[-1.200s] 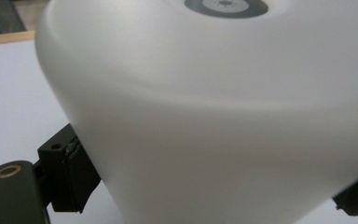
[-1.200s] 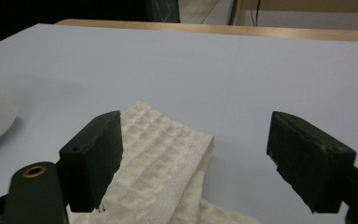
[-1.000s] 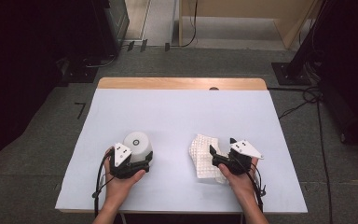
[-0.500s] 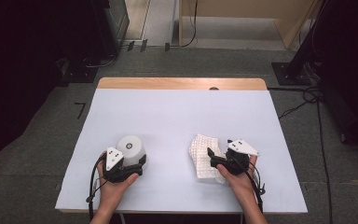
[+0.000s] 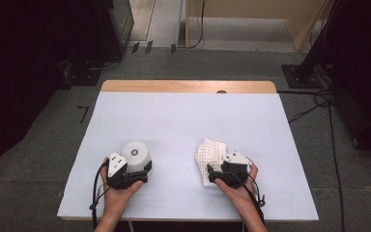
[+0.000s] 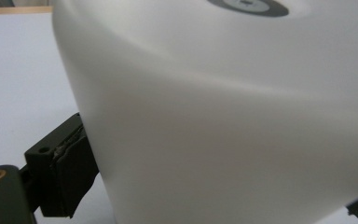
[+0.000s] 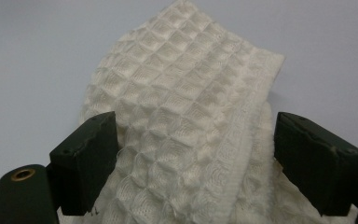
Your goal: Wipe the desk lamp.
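White waffle-weave cloth (image 5: 209, 158) lies crumpled on the pale tabletop (image 5: 188, 121), near the front edge and right of the middle. The right tool (image 5: 211, 175) sits at the cloth's near end, pointing toward the far edge. In the right gripper view its two black jaws stand wide apart with the cloth (image 7: 186, 140) bunched between them. The left jaw touches the weave at its inner face, while the right jaw stands at the folded hem; whether the pads press on the fabric I cannot tell, and the cloth rests on the tabletop rather than hanging from them.

A white cup (image 5: 136, 154), upside down with a dark ring on its upturned base, stands near the front edge, left of the middle and well apart from the cloth. The left tool (image 5: 137, 170) is up against its near side. In the left gripper view the cup (image 6: 223, 121) stands between the jaws, the left pad lying flat against its wall and the tip of the other jaw showing at the lower right corner, so this tool looks clamped on the cup. A hand holds each tool from the front edge.
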The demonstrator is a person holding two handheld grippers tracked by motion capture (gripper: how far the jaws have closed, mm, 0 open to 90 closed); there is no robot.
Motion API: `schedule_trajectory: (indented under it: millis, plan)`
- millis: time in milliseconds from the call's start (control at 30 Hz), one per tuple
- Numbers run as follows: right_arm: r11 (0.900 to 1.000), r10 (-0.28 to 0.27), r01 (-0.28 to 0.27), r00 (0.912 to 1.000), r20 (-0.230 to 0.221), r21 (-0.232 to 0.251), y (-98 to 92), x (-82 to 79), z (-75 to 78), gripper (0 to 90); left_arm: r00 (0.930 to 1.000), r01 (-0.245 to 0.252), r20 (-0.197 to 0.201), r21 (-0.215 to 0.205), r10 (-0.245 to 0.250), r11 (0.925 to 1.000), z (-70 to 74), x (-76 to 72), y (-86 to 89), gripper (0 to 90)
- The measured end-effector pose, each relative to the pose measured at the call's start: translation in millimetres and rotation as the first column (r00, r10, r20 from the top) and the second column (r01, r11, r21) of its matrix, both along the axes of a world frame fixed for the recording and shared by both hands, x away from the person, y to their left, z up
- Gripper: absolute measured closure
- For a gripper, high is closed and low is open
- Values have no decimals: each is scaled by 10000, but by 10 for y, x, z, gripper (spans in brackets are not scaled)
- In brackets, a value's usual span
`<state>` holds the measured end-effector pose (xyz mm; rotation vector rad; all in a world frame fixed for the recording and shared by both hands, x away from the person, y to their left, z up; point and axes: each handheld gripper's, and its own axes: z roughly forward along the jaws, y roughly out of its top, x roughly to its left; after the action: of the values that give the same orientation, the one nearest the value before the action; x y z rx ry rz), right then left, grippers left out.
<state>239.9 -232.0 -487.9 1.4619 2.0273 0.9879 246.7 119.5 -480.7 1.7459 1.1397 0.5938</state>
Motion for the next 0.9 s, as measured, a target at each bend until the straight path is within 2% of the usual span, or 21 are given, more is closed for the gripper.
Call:
schedule_trajectory:
  millis: [67, 133, 267, 400, 500, 633, 667, 700, 733, 767, 800, 867, 900]
  plan:
    - [9999, 136, -136, 9999, -48, 100, -2, 9, -19, 173, 10000, -42, 29, -114, 42, 9999, 4, -1, 15, 25]
    - [9999, -23, 29, 9991, -413, 130, 3, 35, -36, 174, 10000, -7, 2, -211, 7, 9998, 3, 4, 24, 25]
    - [9997, 154, -143, 9985, -522, 199, 4, 44, -43, 186, 10000, 74, 6, -231, -74, 9997, 2, 9, 26, 36]
    - [9990, 412, -421, 9970, -651, -127, 52, 47, -58, 225, 10000, 30, -16, -212, -30, 9998, 1, 13, 21, 36]
    - [9960, 588, -628, 9963, -625, -630, 101, 48, -72, 256, 10000, 47, -70, -186, -49, 9998, 1, 15, 22, 36]
    - [9968, 578, -607, 9968, -544, -521, 80, 54, -77, 337, 9998, 31, -192, -132, -34, 9999, -2, 21, 3, 41]
    - [9970, 565, -587, 9975, -432, -512, 80, 49, -83, 371, 9998, -30, -211, -146, 26, 9999, -1, 22, -5, 44]
    - [9966, 606, -619, 9978, -257, -538, 90, 36, -82, 522, 9998, -42, -185, -127, 39, 9999, 0, 21, -9, 52]
    - [9966, 606, -619, 9978, -257, -538, 90, 36, -82, 522, 9999, -39, -151, -81, 38, 10000, 1, 20, -11, 52]
    - [9955, 741, -750, 9971, -190, -579, 95, 38, -81, 583, 9999, -46, -137, -64, 45, 10000, 1, 20, -15, 53]
    - [9941, 889, -891, 9960, -61, -614, 98, 45, -79, 704, 9999, -49, -128, -75, 48, 10000, 2, 21, -13, 57]
    - [9941, 883, -882, 9961, -19, -631, 92, 51, -78, 731, 9999, -36, -119, -127, 34, 9999, 7, 29, -8, 61]
    - [9956, 799, -800, 9968, -43, -494, 87, 54, -76, 750, 9999, -49, -135, -127, 47, 9999, 11, 33, -7, 62]
